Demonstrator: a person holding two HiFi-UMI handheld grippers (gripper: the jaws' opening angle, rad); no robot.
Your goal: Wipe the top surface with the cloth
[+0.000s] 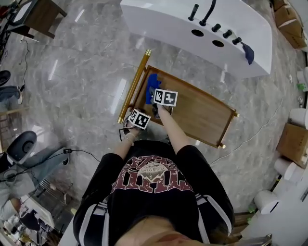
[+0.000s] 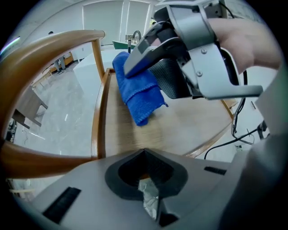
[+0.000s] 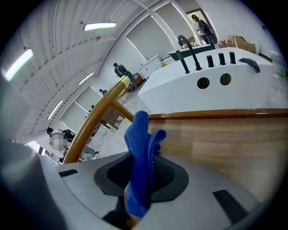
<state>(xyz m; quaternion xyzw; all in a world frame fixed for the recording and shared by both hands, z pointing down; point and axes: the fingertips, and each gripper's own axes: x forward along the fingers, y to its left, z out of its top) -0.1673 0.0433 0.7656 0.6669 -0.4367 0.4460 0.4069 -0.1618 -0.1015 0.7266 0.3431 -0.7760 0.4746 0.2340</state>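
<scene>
Grey veined marble floor point(image 1: 82, 72) spreads through a showroom-like room, under a white panelled ceiling with strip lights point(image 3: 100, 26). On it stands a wooden trolley whose flat worktop point(image 1: 202, 113) has a raised wooden rim. A brass-coloured rail point(image 1: 134, 86) runs along one short end. Just beyond the trolley sits a white tub point(image 1: 163, 21) with a black tap point(image 1: 210, 12), a row of black knobs and two round holes. A dark blue rag point(image 1: 248, 52) hangs over the tub's far end. White toilets point(image 1: 288, 169) and cardboard boxes point(image 1: 293, 139) line one side of the room. A black cable point(image 1: 82, 153) trails over the floor near a seated person on the other side.

The blue cloth point(image 2: 137, 92) lies bunched on the worktop at the rail end, on the side toward the tub. The right hand-held gripper point(image 3: 139, 179) has its jaws closed on a fold of it, and the cloth stands up between the dark pads. The rest of the wood is bare and pale brown.

The left hand-held gripper point(image 2: 145, 168) is at the near end of the rail, with its jaws drawn together. Only a small crumpled silvery scrap point(image 2: 148, 197) shows at their seam, and what it is cannot be told.
</scene>
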